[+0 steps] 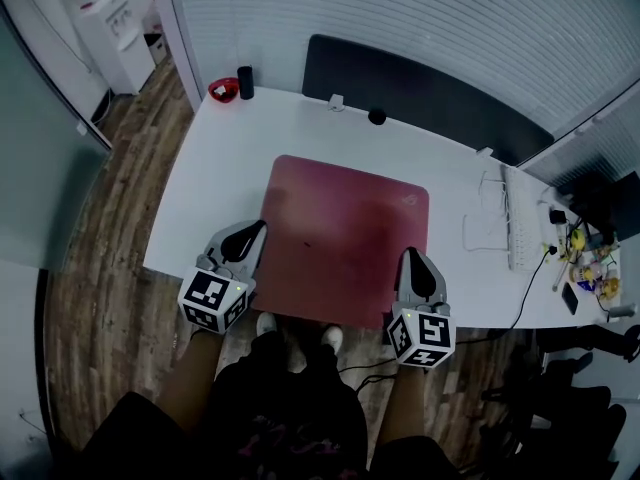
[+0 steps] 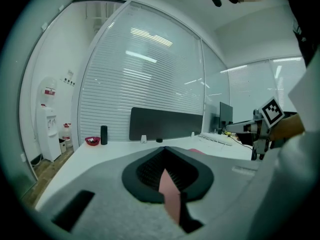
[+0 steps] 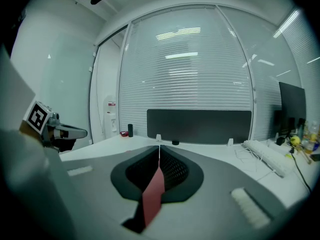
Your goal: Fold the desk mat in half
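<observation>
Currently left gripper (image 1: 252, 234) and right gripper (image 1: 411, 260) each clamped tight on a near corner of the desk mat (image 1: 345, 223).

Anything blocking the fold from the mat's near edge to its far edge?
Nothing visible does. The desk mat is bare on top but for a tiny dark speck. The small black object sits on the desk beyond the far edge.

A white desk (image 1: 215, 168) stands on a wood-plank floor (image 1: 95, 268), backed by a dark divider panel (image 1: 430, 93) and white slatted blinds (image 1: 400, 8). A water dispenser (image 1: 115, 33) occupies the far corner (strip-light reflections (image 2: 141, 57) streak the blinds).
</observation>
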### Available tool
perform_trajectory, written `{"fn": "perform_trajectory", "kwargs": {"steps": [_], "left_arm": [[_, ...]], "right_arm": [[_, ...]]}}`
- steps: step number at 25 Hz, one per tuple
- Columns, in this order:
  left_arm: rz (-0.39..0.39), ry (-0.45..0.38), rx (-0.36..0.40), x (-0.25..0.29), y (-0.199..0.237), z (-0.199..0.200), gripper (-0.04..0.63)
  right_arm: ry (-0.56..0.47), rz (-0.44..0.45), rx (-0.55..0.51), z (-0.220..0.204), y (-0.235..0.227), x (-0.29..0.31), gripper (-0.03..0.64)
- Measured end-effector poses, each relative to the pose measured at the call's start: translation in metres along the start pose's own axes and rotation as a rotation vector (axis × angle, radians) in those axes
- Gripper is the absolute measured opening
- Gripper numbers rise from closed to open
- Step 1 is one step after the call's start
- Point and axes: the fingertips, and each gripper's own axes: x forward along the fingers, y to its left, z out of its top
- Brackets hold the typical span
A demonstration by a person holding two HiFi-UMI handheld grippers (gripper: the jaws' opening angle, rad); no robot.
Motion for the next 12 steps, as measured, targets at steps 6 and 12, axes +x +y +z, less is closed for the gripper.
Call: {"fn": "perform_trajectory", "kwargs": {"steps": [6,12], "left_arm": [[0.054,0.0,0.007,0.013,-0.027,0.006,-0.002],[0.091,-0.034,-0.002,0.031,-0.043,0.021,-0.002]], "right_arm": [[-0.028,0.047,0.033,0.004,-0.034,-0.003,0.011],[-0.054,0.066,0.031,0.009,-0.059,-0.001,0.005]]}}
